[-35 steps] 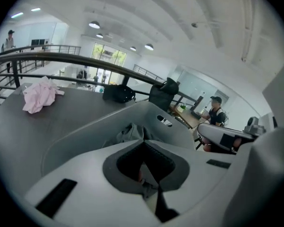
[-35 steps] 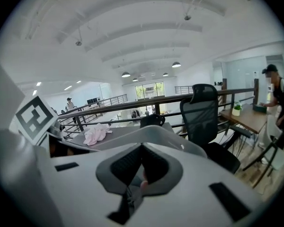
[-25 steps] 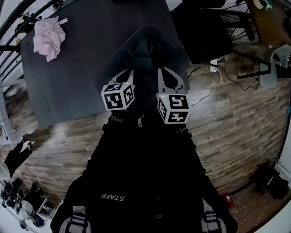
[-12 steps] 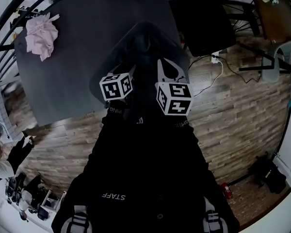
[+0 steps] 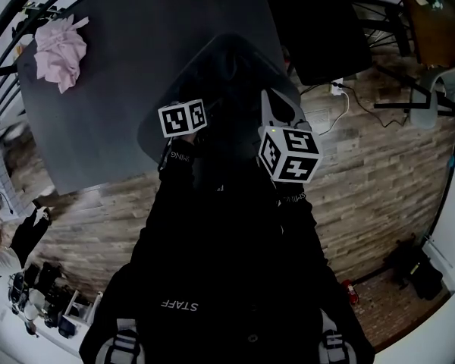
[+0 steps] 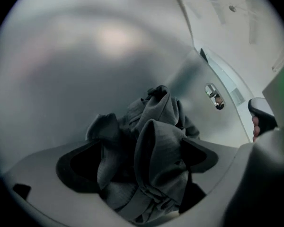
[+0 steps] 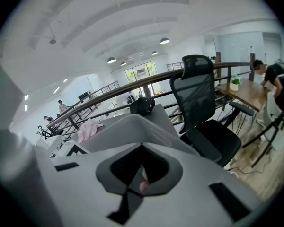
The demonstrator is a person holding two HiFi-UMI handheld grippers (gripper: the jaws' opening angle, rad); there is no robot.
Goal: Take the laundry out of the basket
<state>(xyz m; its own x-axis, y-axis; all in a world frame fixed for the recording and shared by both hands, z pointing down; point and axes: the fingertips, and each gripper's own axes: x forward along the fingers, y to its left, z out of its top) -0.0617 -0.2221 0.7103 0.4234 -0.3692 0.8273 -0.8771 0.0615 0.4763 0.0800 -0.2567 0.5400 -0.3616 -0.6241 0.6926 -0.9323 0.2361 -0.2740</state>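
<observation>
Two tools work at the basket's mouth. The left tool [image 6: 142, 167] reaches down inside the basket [image 6: 75, 89], and its jaws are opening with the dark grey garment [image 6: 158, 131] bunched loosely between them; the pads stand clear of the cloth on either side. The right tool [image 7: 141, 171] is pressed together just at the basket's pale rim. Whether it nips that rim cannot be told, and a small pinkish spot at its seam is too unclear to name.

The garment lies crumpled at the bottom of the basket, against its curved wall. It looks soft, light and limp, so it should fold and trail when lifted instead of coming up in one piece. A raised fold near the top of the heap, taken deep between the pads, seems the surest hold; a thin edge could slip out.

Farther off, the basket sits at the edge of the dark surface [image 5: 121, 112], where a pink cloth [image 5: 58, 51] lies well apart. A black office chair [image 7: 203, 98] stands beyond.
</observation>
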